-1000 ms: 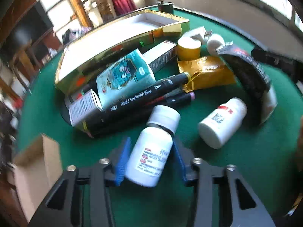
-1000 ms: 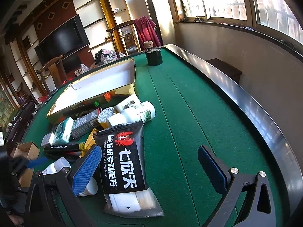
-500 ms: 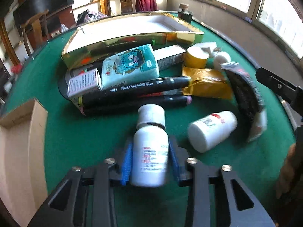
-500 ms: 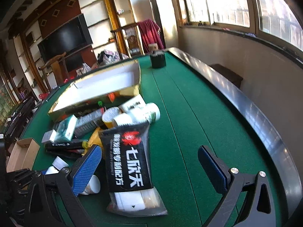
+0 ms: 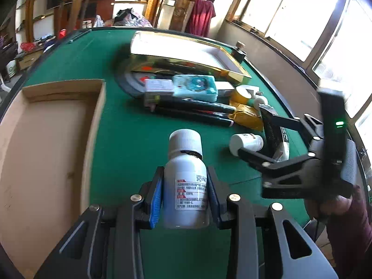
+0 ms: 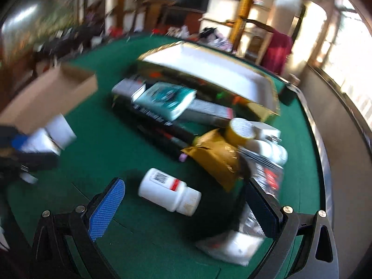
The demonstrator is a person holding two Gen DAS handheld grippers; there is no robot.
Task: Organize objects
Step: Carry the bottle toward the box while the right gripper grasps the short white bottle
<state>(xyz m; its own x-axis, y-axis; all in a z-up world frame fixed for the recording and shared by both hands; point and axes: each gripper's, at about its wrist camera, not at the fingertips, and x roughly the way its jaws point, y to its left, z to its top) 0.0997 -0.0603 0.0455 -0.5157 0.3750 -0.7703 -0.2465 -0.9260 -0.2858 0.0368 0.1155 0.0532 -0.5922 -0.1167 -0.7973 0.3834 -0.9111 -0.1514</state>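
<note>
Gripping a white bottle (image 5: 186, 183) between its blue pads, the left gripper (image 5: 184, 195) holds it upright above the green table (image 5: 130, 139), just beside the open cardboard box (image 5: 46, 139). A second white bottle (image 6: 169, 191) lies on its side on the felt, between the fingers of the right gripper (image 6: 186, 205), whose jaws stand wide and do not touch it. Behind it lies a pile: black markers (image 5: 197, 109), a teal pack (image 5: 195, 88), a gold pouch (image 6: 214, 155) and a gold tray (image 5: 186, 58).
</note>
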